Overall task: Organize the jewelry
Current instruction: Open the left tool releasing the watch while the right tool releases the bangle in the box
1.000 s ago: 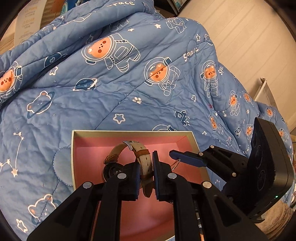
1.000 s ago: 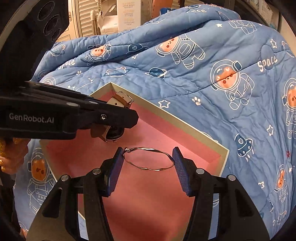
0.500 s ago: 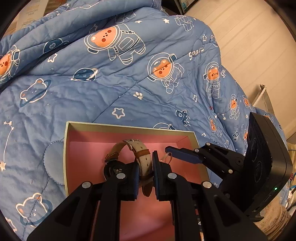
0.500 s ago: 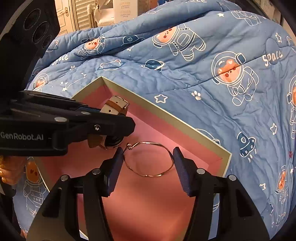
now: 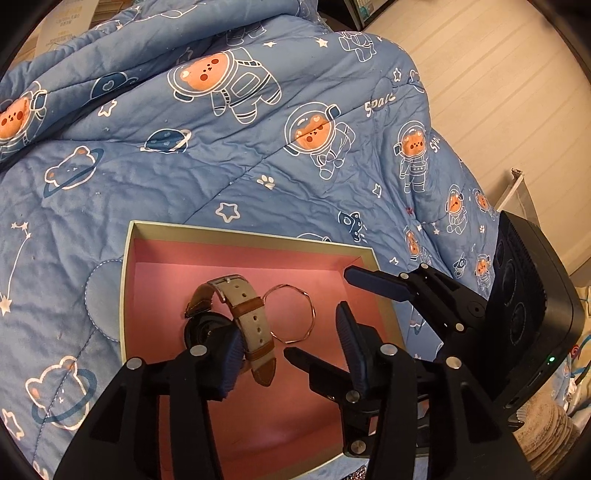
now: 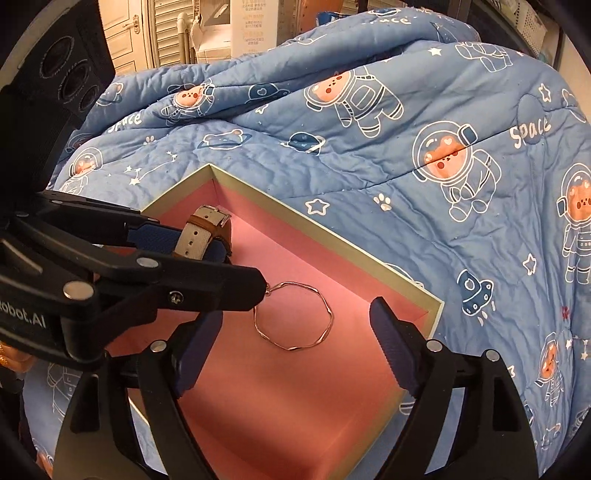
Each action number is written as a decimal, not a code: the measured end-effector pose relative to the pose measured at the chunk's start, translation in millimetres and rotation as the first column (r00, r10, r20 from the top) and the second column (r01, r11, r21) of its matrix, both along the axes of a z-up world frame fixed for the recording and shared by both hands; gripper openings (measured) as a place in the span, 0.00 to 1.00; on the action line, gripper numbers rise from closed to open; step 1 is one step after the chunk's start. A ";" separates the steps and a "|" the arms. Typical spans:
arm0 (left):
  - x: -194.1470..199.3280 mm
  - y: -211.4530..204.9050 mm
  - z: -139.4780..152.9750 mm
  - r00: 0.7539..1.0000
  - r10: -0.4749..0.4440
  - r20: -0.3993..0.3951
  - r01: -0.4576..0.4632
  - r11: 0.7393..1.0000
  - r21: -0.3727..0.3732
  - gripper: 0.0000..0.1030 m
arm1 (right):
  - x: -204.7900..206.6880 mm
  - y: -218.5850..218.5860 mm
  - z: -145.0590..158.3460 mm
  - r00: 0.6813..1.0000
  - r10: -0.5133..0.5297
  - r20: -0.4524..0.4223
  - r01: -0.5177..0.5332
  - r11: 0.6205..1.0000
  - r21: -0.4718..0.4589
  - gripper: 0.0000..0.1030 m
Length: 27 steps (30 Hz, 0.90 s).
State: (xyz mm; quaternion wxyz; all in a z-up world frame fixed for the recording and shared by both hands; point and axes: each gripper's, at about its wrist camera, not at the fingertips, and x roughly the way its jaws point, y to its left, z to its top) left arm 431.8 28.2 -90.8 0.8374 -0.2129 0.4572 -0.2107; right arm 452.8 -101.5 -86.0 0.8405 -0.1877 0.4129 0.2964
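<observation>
A cream-rimmed box [image 5: 240, 234] [image 6: 332, 236] with a pink lining lies on the quilt. Inside it, a watch [image 5: 255, 325] [image 6: 201, 236] with a beige and brown strap stands on its side. A thin wavy wire bangle [image 5: 312, 314] [image 6: 328, 321] lies flat beside it. My left gripper [image 5: 288, 343] [image 6: 221, 262] is opening; the strap is between its fingers, next to the left pad and well clear of the right one. My right gripper [image 6: 293, 325] [image 5: 319, 314] is also opening, its pads wide of the bangle on either side.
A blue quilt [image 5: 221, 147] [image 6: 406, 184] printed with astronaut bears surrounds the box and rises in folds behind it. Pale wood flooring [image 5: 480, 92] and a clear bin [image 5: 517, 192] lie to the right. Louvred doors [image 6: 162, 33] stand behind the quilt.
Both pairs of jaws have spread apart. The left pads have come off the watch strap. The right pads have let go of the bangle, which now lies flat on the pink floor.
</observation>
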 end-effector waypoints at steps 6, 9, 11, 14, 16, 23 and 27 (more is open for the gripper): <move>-0.4 -7.1 1.3 0.998 -0.046 -0.033 0.045 0.998 -0.036 0.68 | -21.5 -10.4 14.2 0.999 0.004 0.053 -0.006 1.000 0.024 0.81; -1.7 -11.7 3.2 0.997 -0.069 -0.046 0.068 0.997 -0.038 0.76 | -30.3 -17.8 19.2 0.998 -0.008 0.061 0.005 0.999 0.041 0.82; -4.5 -13.3 3.2 0.996 -0.080 -0.047 0.079 0.996 -0.033 0.77 | -35.0 -22.3 21.5 0.998 -0.015 0.057 0.012 0.998 0.056 0.82; -8.1 -14.0 -0.1 0.992 -0.107 -0.063 0.103 0.993 -0.057 0.81 | -40.9 -28.6 24.0 0.998 -0.025 0.053 0.021 0.997 0.074 0.82; -10.6 -12.0 -2.8 0.991 -0.110 -0.081 0.101 0.990 -0.099 0.85 | -44.3 -32.1 24.6 0.998 -0.034 0.052 0.029 0.996 0.086 0.82; -19.7 -7.7 -3.4 0.986 -0.101 -0.132 0.075 0.980 -0.185 0.89 | -52.7 -40.1 21.0 0.997 -0.071 0.028 0.067 0.990 0.122 0.82; -20.8 0.8 -9.7 0.972 -0.092 -0.214 0.022 0.951 -0.309 0.93 | -58.8 -40.4 19.0 0.997 -0.076 0.018 0.072 0.988 0.139 0.82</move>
